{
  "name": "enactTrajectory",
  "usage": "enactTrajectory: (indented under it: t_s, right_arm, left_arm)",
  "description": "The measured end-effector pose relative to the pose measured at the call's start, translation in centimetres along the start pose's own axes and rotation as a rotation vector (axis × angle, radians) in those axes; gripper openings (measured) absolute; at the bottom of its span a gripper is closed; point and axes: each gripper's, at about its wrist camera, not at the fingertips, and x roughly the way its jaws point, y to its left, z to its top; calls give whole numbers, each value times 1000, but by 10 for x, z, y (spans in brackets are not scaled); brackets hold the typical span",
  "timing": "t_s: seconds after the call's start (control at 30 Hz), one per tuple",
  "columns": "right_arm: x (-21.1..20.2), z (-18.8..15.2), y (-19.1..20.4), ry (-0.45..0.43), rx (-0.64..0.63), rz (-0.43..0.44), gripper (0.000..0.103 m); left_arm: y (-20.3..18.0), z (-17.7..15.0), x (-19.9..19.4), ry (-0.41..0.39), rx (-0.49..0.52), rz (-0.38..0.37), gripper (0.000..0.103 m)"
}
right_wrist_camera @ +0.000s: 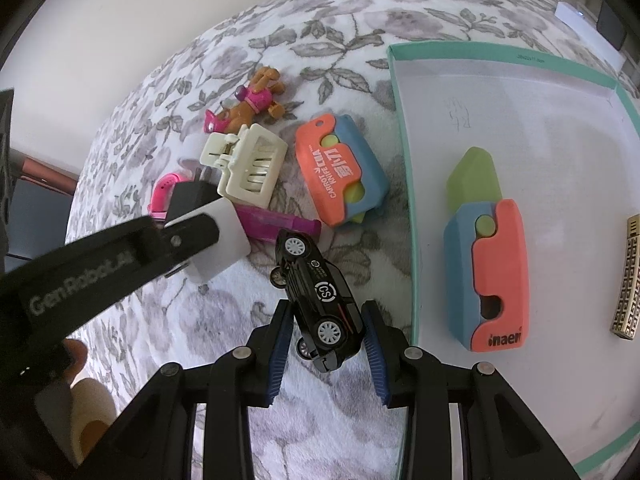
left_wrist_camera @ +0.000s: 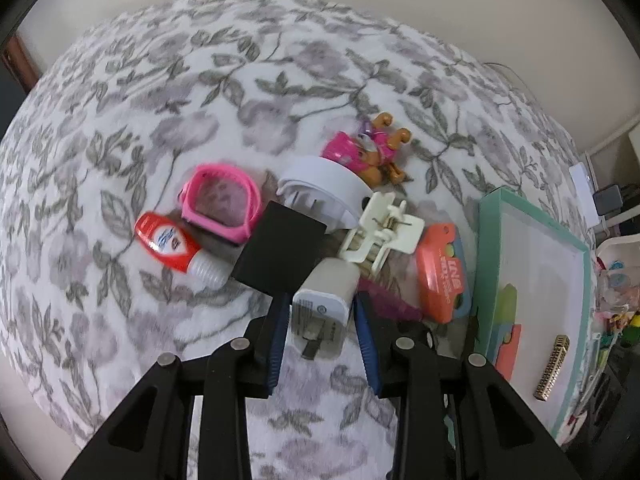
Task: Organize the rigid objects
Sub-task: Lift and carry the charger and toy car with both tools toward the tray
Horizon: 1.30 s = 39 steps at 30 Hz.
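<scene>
Your left gripper [left_wrist_camera: 322, 312] has its blue fingers clamped on the white charger plug [left_wrist_camera: 322, 306], low in the centre of the left wrist view, prongs facing the camera. Just above it lie a black block [left_wrist_camera: 280, 252], a cream hair claw [left_wrist_camera: 380, 232] and a white round piece [left_wrist_camera: 324, 190]; a pink watch band [left_wrist_camera: 220, 204] and a red tube [left_wrist_camera: 172, 246] sit to the left, and a toy dog in pink [left_wrist_camera: 368, 152] lies farther up. All rest on the floral blanket [left_wrist_camera: 160, 100].

Your right gripper [right_wrist_camera: 328, 332] is closed on the black toy car [right_wrist_camera: 320, 300], lower centre of the right wrist view, tilted nose-up. The teal-rimmed box [right_wrist_camera: 400, 120] fills the right side, holding an orange-and-blue carrot knife [right_wrist_camera: 496, 276] and a gold patterned bar [right_wrist_camera: 628, 280]. A second carrot knife [right_wrist_camera: 340, 168] lies just left of the box.
</scene>
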Motion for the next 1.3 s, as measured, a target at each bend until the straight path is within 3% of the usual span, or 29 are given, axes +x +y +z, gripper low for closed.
enactTrajectory:
  t_s: [0.5,0.77,0.9,1.03,1.1,1.23,1.3]
  right_arm:
    - [-15,3,0,-36,-3,6,37]
    - [-49,8,-2,-153,18,24,37]
    - [-78,12,-4,-284,15,-62,37]
    - [-98,16,-17,-361,60,-92,37]
    - [-109,18,-27,-401,77,-152,37]
    - [-120,20,-51,-427,118,-295,37]
    - [-123,21,-65,-434,161,-322,37]
  left_arm:
    - [7,4,-17,-16,-39,-43,29]
    - [9,9,-60,-147,-48,-60,29]
    - [5,8,-90,-240,-41,-108,29]
    - [-8,5,-110,-320,-12,-133,29]
    - [-17,2,-116,-348,15,-141,29]
    - [-38,-5,-116,-358,67,-174,29]
    - [-54,-10,-113,-349,106,-190,29]
